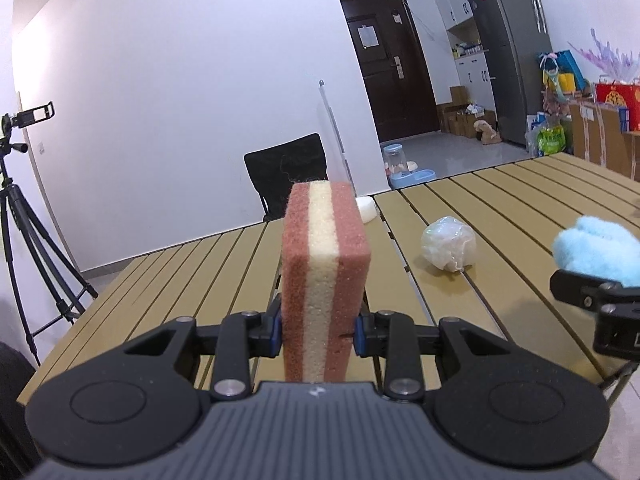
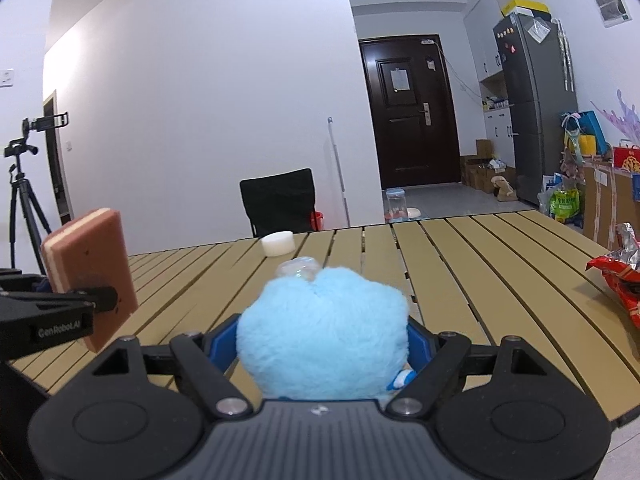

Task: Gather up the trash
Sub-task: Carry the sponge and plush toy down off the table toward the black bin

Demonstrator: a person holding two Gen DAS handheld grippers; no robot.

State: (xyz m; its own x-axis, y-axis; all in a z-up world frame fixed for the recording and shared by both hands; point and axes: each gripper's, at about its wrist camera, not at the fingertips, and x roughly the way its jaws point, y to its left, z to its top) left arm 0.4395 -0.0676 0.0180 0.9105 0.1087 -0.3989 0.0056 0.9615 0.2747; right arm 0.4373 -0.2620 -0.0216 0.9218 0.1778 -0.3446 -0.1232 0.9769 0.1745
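My left gripper (image 1: 319,334) is shut on a pink and cream layered sponge (image 1: 325,276), held upright above the slatted wooden table (image 1: 500,208). That sponge (image 2: 90,264) and the left gripper (image 2: 102,298) also show at the left of the right wrist view. My right gripper (image 2: 322,346) is shut on a fluffy light blue plush ball (image 2: 322,332), which appears at the right edge of the left wrist view as the blue ball (image 1: 598,250). A crumpled clear plastic wad (image 1: 448,249) lies on the table; behind the plush only the wad's top (image 2: 299,269) peeks out.
A white round foam piece (image 2: 278,243) sits near the table's far edge. A red snack wrapper (image 2: 620,280) lies at the right. A black chair (image 2: 280,200) stands behind the table, a tripod with camera (image 1: 20,184) at the left, a fridge (image 2: 536,108) far right.
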